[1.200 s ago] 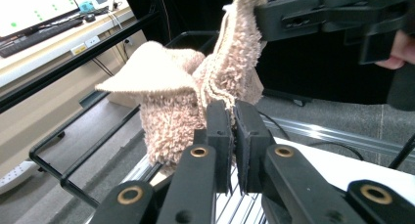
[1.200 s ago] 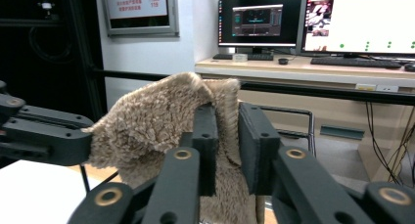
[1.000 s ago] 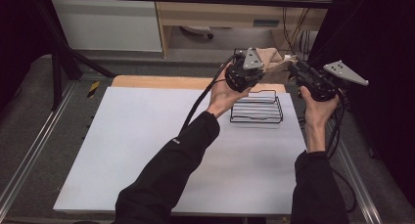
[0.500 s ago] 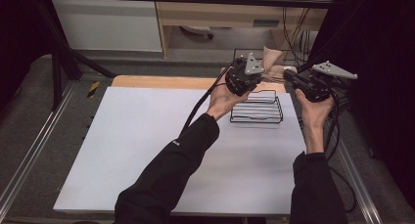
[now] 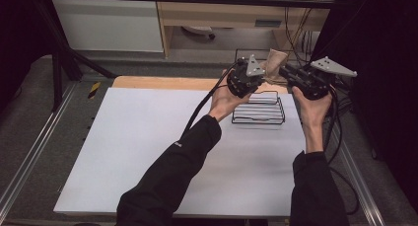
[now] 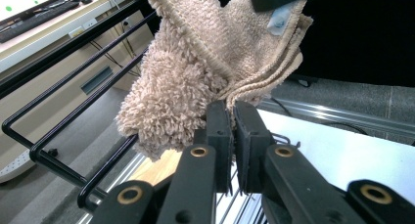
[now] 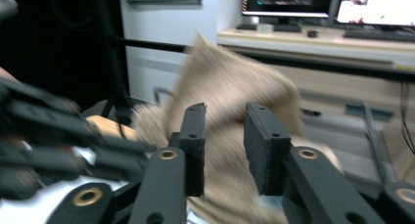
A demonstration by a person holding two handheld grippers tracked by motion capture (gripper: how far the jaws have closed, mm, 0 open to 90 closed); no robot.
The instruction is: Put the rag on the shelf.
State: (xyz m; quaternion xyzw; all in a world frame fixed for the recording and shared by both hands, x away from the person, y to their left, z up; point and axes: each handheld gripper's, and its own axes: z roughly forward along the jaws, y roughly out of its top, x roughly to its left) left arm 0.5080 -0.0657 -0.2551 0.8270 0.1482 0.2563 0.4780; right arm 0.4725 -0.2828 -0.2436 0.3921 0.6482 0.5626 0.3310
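Where it bunches, beige towel (image 6: 195, 72) looks shaggy.

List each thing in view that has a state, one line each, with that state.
Left tool: shut on the towel's edge.
Right tool: jaws apart, towel between them, not clamped.
Towel: folded, bunched, held in the air above the table's far edge.
Wire rack: on the white table, nothing on it.
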